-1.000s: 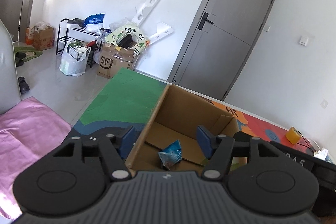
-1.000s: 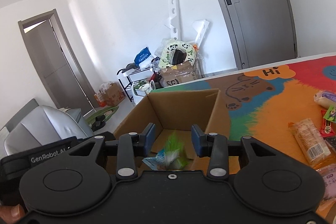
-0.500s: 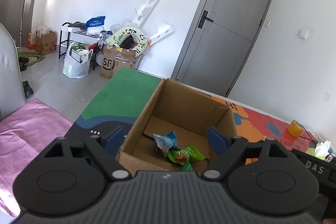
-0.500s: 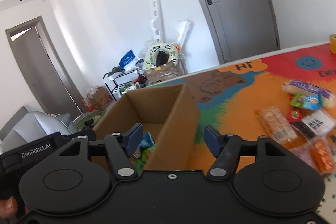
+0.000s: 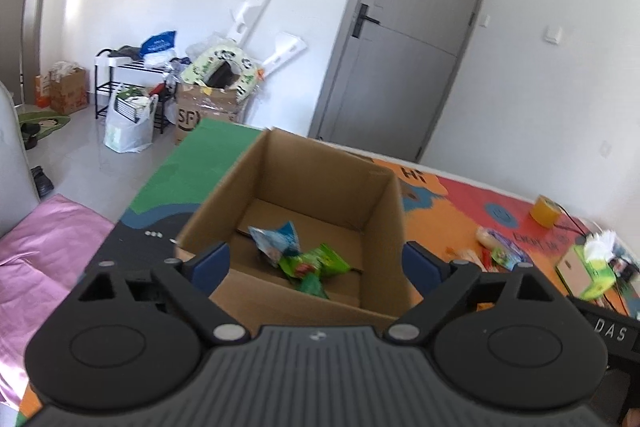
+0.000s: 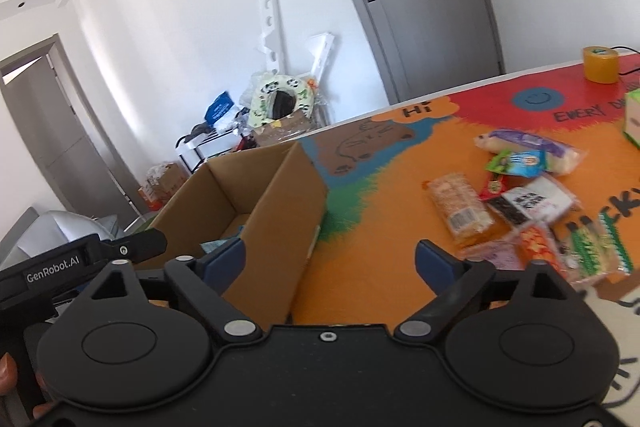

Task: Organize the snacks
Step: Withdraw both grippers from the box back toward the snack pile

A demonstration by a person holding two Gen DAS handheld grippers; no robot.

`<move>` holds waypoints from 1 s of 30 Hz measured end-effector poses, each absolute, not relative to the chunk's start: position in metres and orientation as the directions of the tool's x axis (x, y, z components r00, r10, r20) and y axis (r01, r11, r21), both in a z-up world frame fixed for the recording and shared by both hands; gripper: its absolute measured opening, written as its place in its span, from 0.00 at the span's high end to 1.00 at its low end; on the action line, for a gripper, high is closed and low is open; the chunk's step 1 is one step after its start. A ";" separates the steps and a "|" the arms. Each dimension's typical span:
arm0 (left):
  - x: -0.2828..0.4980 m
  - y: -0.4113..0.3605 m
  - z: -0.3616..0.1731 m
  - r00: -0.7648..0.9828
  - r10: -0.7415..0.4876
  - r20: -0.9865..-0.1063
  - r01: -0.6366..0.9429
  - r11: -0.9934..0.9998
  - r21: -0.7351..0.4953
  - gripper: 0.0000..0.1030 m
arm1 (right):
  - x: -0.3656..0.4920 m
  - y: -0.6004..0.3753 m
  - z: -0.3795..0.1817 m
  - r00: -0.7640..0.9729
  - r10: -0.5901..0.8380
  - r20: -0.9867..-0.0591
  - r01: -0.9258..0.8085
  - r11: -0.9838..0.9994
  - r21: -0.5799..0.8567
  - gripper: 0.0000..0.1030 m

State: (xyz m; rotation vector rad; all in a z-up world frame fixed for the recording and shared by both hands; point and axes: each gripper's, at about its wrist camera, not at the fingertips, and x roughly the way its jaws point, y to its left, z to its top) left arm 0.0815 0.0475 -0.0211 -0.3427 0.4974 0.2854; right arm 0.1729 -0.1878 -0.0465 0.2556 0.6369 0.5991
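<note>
A: Were the left gripper (image 5: 314, 263) jaws holding anything?
B: No, they had just been opening and stood wide; the blue packet (image 5: 276, 241) and green packet (image 5: 316, 261) lay in the cardboard box (image 5: 384, 211) beyond them

A: And the right gripper (image 6: 330, 261)?
B: Also just opened wide, empty, with the snack pile (image 6: 520, 203) on the counter (image 6: 380, 223) ahead to the right of its jaws

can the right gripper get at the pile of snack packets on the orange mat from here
Probably yes: the right gripper is open and empty, and the snack packets lie uncovered on the mat, clear of the brown cardboard box.
</note>
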 end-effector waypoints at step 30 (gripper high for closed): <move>0.130 -0.070 -0.035 0.862 -0.029 -0.506 -0.114 0.962 -0.248 0.11 | 0.184 -0.324 -0.076 0.756 0.425 -0.498 -0.200 0.874 0.443 0.20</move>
